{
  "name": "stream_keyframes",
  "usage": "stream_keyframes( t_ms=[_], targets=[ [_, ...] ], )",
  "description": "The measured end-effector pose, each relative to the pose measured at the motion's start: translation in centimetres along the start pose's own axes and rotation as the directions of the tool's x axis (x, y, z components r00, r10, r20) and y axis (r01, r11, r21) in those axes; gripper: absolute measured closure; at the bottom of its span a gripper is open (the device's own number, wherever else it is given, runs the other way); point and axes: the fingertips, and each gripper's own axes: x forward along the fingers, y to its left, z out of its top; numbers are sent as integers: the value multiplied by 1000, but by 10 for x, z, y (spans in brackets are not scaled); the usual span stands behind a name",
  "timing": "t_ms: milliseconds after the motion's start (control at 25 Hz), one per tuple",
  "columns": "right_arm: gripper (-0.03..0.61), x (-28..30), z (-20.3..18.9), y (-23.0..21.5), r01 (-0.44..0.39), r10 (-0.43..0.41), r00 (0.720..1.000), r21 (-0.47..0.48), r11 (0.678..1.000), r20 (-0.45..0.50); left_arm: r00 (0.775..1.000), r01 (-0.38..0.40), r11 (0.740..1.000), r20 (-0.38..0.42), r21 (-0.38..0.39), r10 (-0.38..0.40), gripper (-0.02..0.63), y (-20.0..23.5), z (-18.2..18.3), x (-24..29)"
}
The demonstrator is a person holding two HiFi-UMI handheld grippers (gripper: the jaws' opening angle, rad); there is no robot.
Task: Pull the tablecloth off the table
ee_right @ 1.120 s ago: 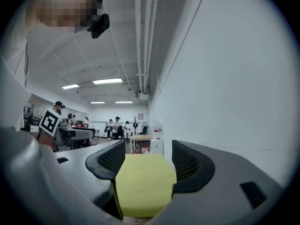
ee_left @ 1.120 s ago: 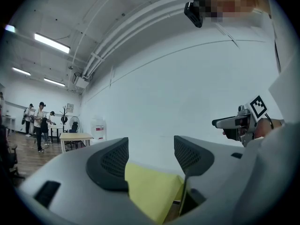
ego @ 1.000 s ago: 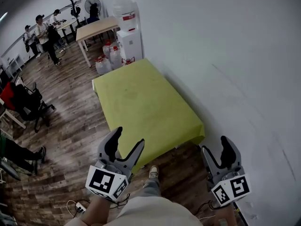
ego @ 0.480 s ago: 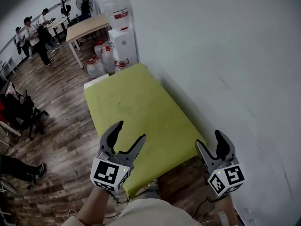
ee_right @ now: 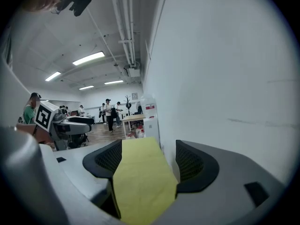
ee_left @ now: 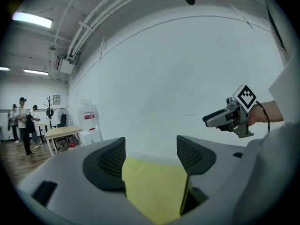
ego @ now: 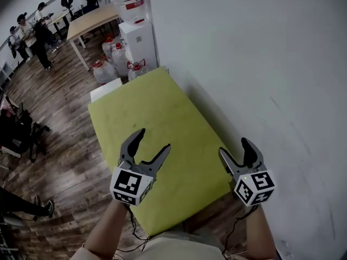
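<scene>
A yellow-green tablecloth (ego: 157, 140) covers a long table set against the white wall; it also shows between the jaws in the left gripper view (ee_left: 152, 191) and the right gripper view (ee_right: 140, 182). My left gripper (ego: 153, 143) hovers open above the cloth's near left part. My right gripper (ego: 235, 148) hovers open above the near right corner by the wall. Both sets of jaws have just been opening, and nothing is between them. From the left gripper view the right gripper (ee_left: 227, 118) appears at the right.
A white wall (ego: 260, 64) runs along the table's right side. Beyond the far end stand a water dispenser (ego: 135, 31), several water jugs (ego: 116, 66) and a wooden table (ego: 92, 20). Several people (ego: 30, 31) stand at the far left. Cables (ego: 135, 234) lie on the wood floor.
Both grippers have moved forward from short of the table's near edge to above the cloth. Their jaws stand a little wider. The table looks nearer in the head view.
</scene>
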Motion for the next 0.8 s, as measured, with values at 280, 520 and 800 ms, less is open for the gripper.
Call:
stream_keyframes(
  t_ms=[280, 520, 800],
  targets=[
    [213, 80, -51, -29, -16, 19, 994, 33, 999, -111, 992, 41, 999, -117, -18, -43, 274, 13, -61, 70],
    [210, 127, -99, -54, -30, 37, 983, 41, 999, -179, 978, 44, 999, -203, 20, -39, 275, 17, -116, 112],
    [210, 168, -171, -66, -58, 57, 949, 7, 998, -309, 952, 17, 996, -303, -91, -44, 275, 21, -188, 144]
  ],
)
